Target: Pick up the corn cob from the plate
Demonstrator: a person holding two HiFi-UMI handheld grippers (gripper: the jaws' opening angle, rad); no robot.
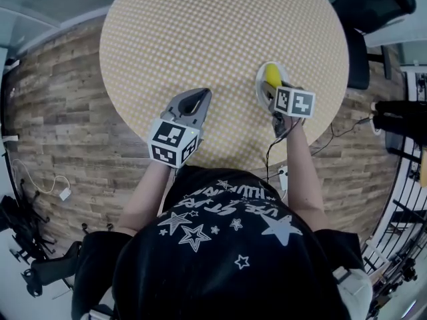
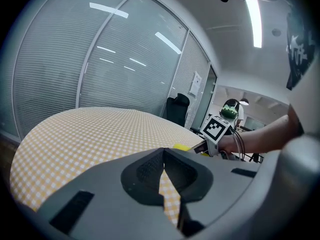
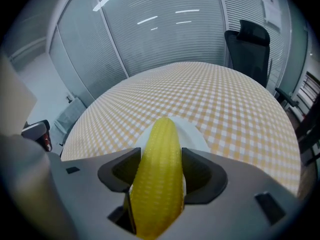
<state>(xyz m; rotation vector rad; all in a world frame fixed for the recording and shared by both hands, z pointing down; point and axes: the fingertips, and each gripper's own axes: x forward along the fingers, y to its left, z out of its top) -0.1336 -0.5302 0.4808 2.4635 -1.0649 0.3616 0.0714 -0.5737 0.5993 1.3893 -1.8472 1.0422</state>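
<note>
Right fingers (image 3: pixel 200 171) clamped on corn (image 3: pixel 159 184), one pad each side. The cob points away along the jaws, tip over plate (image 3: pixel 195 134). Right gripper (image 1: pixel 272 91) is at the right edge of table (image 1: pixel 200 39), forearm stretched straight out from the body, cable (image 1: pixel 272 145) hanging under the wrist. Can't tell if the cob is clear of the plate or resting on it. Left gripper (image 2: pixel 163 156) empty, jaw tips together, only checked tabletop showing past them. It sits low over the near edge, well left of the plate, forearm angled forward. Black chair (image 3: pixel 250 39) beyond the table's far side.
</note>
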